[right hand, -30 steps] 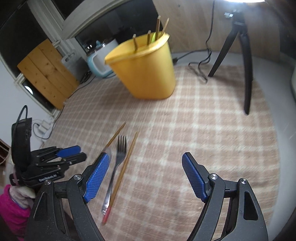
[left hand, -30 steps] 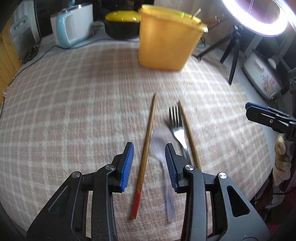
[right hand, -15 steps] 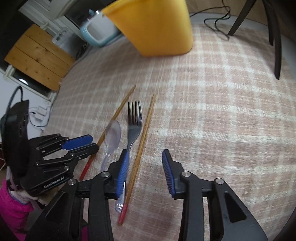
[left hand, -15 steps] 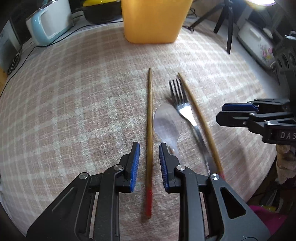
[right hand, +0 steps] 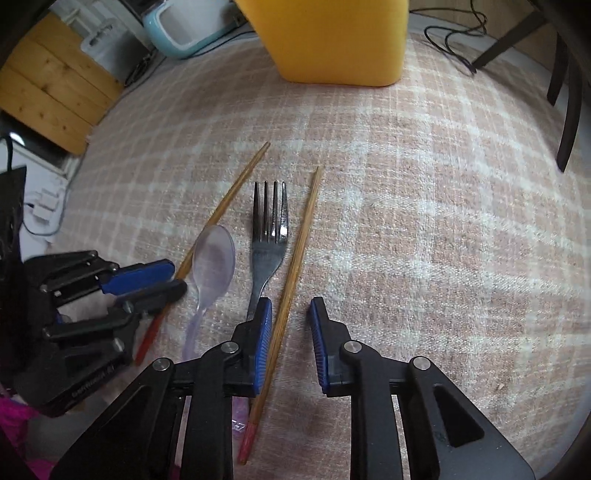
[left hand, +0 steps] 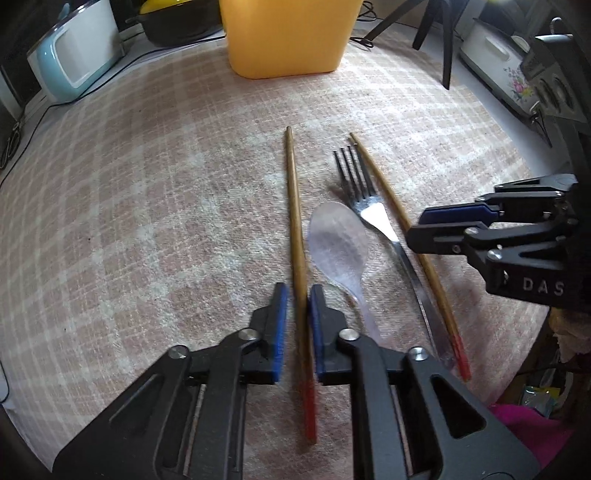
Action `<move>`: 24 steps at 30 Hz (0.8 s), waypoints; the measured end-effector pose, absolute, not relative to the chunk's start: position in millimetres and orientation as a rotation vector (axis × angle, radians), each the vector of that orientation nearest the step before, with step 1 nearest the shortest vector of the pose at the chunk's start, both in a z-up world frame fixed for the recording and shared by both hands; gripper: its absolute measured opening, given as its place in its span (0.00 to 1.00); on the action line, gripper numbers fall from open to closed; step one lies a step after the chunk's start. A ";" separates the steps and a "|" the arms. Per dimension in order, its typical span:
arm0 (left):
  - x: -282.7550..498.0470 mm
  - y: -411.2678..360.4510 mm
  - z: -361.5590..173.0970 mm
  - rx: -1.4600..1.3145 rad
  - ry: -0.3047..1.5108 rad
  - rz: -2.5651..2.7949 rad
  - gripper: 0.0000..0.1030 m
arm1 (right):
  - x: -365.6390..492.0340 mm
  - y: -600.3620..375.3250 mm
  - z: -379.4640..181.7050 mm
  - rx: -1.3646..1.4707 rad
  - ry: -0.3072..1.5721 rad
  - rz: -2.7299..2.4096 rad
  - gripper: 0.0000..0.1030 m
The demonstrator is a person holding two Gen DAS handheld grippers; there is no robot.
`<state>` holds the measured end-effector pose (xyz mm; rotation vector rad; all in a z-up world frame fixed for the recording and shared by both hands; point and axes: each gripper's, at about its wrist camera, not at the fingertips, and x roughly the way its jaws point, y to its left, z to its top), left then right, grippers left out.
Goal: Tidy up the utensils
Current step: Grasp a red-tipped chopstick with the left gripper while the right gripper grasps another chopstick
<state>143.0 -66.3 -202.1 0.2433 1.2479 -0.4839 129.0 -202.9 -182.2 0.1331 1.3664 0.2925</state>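
Note:
On the checked cloth [left hand: 147, 184] lie two red-tipped wooden chopsticks, a metal fork [left hand: 365, 199] and a clear plastic spoon [left hand: 340, 243]. My left gripper [left hand: 298, 314] points steeply down, its blue pads shut on the left chopstick [left hand: 295, 221] near its red end. My right gripper [right hand: 291, 321] straddles the right chopstick [right hand: 299, 251]. Its jaws are closing: the stick lies against the left pad, with a gap to the right pad. The fork [right hand: 269, 236] and the spoon [right hand: 214, 258] lie between the two grippers. A yellow bin [left hand: 288, 37] stands at the far side.
A light blue appliance [left hand: 74, 51] and a black pot [left hand: 177, 18] stand behind the cloth at the left. Black tripod legs [left hand: 443, 44] and a flowered white cooker [left hand: 495, 48] are at the right. A cable [right hand: 454, 33] trails near the bin.
Both grippers have sunk toward the cloth and narrowed. The left jaws have closed around the left chopstick. The right gripper has slid left over the right chopstick, from wide open to a narrow gap.

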 end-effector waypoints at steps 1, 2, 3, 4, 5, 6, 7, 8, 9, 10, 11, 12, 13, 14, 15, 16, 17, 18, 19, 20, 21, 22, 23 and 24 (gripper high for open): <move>144.2 -64.5 -202.3 0.236 1.249 -0.484 0.07 | 128.7 -198.4 -182.2 0.115 1.370 0.288 0.14; 145.5 -62.8 -202.4 0.230 1.250 -0.483 0.06 | 128.4 -193.8 -182.8 0.096 1.373 0.281 0.12; 146.4 -61.6 -202.6 0.229 1.249 -0.481 0.06 | 129.8 -183.2 -182.6 0.089 1.377 0.283 0.11; 146.7 -59.7 -202.5 0.227 1.249 -0.480 0.06 | 129.9 -180.8 -182.6 0.081 1.382 0.284 0.09; 146.3 -57.9 -202.2 0.228 1.249 -0.480 0.06 | 129.8 -178.0 -182.1 0.071 1.386 0.284 0.08; 146.4 -56.1 -202.1 0.233 1.249 -0.479 0.05 | 129.5 -175.9 -181.2 0.058 1.390 0.287 0.08; 145.4 -53.7 -201.4 0.234 1.249 -0.478 0.05 | 129.6 -173.3 -180.5 0.044 1.392 0.286 0.08; 145.2 -52.4 -201.1 0.236 1.249 -0.479 0.05 | 129.8 -171.6 -179.3 0.029 1.396 0.284 0.07; 144.9 -51.8 -200.8 0.241 1.250 -0.482 0.06 | 131.7 -170.5 -179.7 0.016 1.400 0.278 0.07; 145.2 -52.0 -200.6 0.249 1.253 -0.486 0.06 | 132.8 -170.4 -179.2 0.005 1.407 0.274 0.07; 145.4 -52.2 -200.0 0.252 1.253 -0.483 0.06 | 135.1 -170.4 -178.9 0.003 1.418 0.279 0.07; 146.9 -53.1 -199.9 0.255 1.259 -0.482 0.06 | 137.4 -169.6 -179.7 0.009 1.434 0.283 0.07; 148.2 -53.5 -199.8 0.257 1.263 -0.480 0.06 | 139.4 -169.9 -179.9 0.017 1.444 0.280 0.07; 149.9 -54.3 -199.8 0.260 1.265 -0.477 0.07 | 143.0 -169.9 -180.7 0.027 1.458 0.276 0.08; 152.4 -56.4 -200.4 0.265 1.266 -0.473 0.08 | 145.7 -169.5 -182.2 0.035 1.475 0.278 0.08; 155.0 -58.3 -200.5 0.272 1.267 -0.472 0.08 | 148.4 -167.3 -184.1 0.040 1.491 0.283 0.08; 157.2 -60.0 -200.3 0.279 1.266 -0.472 0.09 | 151.8 -166.9 -184.8 0.041 1.498 0.282 0.08; 160.7 -61.5 -200.4 0.283 1.268 -0.471 0.09 | 154.8 -164.7 -185.3 0.042 1.499 0.280 0.08; 162.4 -62.1 -200.3 0.283 1.268 -0.474 0.08 | 157.7 -162.6 -185.8 0.044 1.506 0.279 0.08; 163.9 -62.9 -200.4 0.286 1.266 -0.479 0.08 | 160.2 -160.7 -186.3 0.046 1.510 0.280 0.08; 164.8 -63.6 -200.5 0.289 1.260 -0.484 0.08 | 162.4 -159.8 -186.5 0.048 1.511 0.282 0.08; 165.9 -63.7 -200.2 0.287 1.254 -0.489 0.08 | 163.5 -159.0 -186.5 0.049 1.510 0.285 0.07; 167.3 -62.5 -200.1 0.276 1.252 -0.492 0.07 | 165.2 -158.5 -186.3 0.047 1.511 0.289 0.07; 168.7 -60.8 -200.0 0.260 1.253 -0.491 0.05 | 166.0 -157.3 -186.5 0.048 1.511 0.294 0.07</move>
